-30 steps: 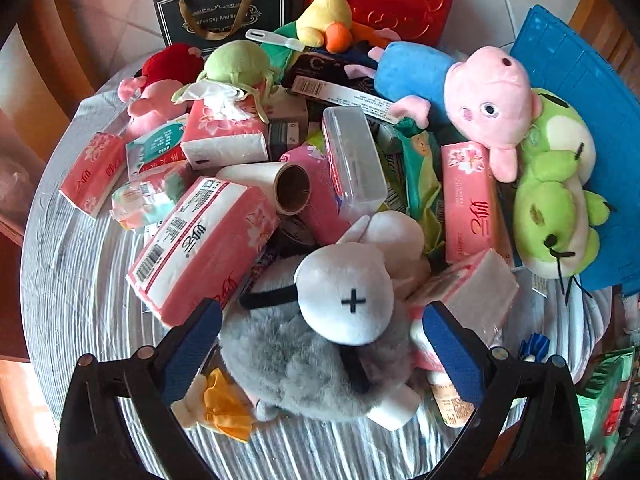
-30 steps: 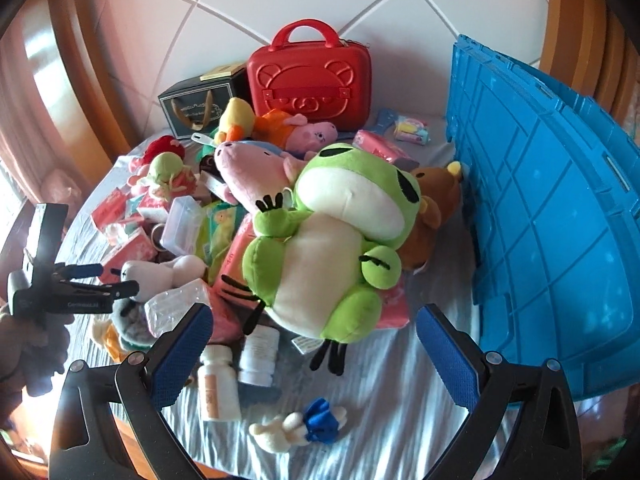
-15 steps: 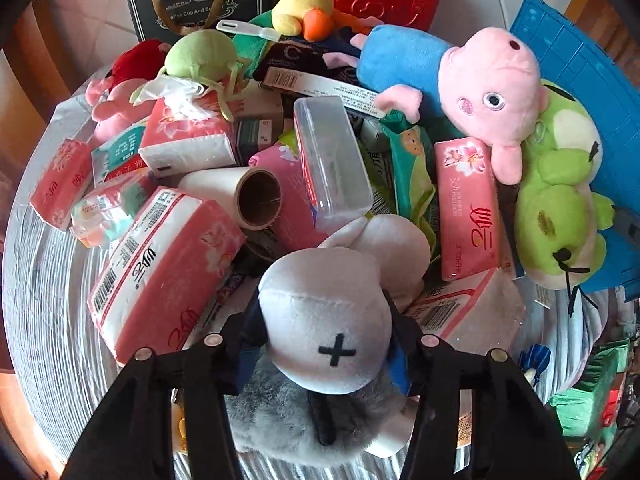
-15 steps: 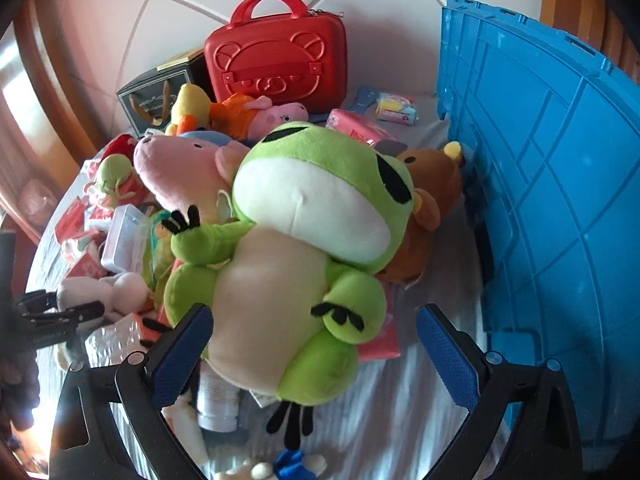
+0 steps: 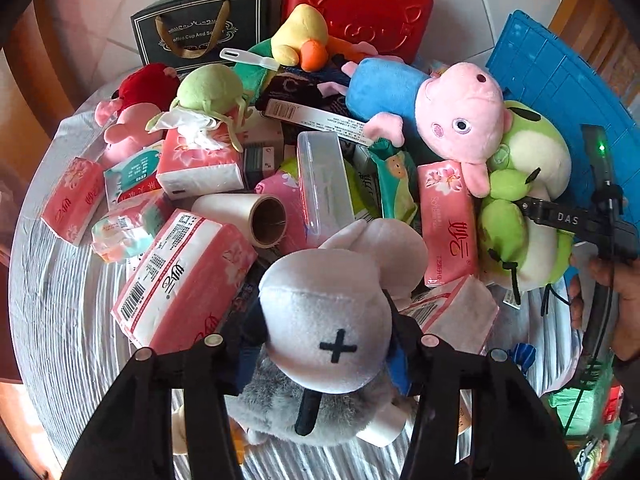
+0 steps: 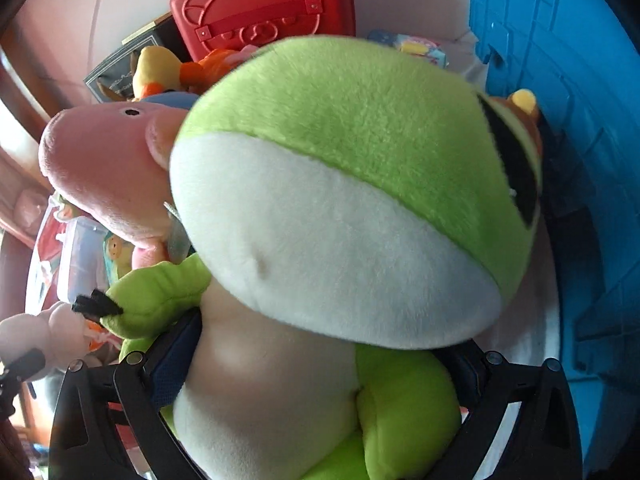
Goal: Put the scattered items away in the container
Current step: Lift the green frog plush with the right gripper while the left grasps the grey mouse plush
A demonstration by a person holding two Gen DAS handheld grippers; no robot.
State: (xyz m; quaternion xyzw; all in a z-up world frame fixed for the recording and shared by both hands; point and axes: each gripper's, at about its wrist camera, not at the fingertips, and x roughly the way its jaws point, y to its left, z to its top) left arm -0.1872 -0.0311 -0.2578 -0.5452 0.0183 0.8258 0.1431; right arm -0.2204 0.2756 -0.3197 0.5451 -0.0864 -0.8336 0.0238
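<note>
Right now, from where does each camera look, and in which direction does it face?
Left wrist: sits above the left gripper, faces down its jaws at the cluttered table; they clamp the grey-white plush; a hand shows at right.
Right wrist: sits on the right gripper, faces the blue crate; jaws squeeze the green frog plush.
Shared: frog plush, pink pig plush, red case.

Soft daylight fills both views, bright and even, with only faint shadows among the clutter. Fisheye bending curves the edges, and dark vignetting eats the corners. The green frog plush (image 6: 352, 208), pressed close to the right lens, looks slightly soft.
</note>
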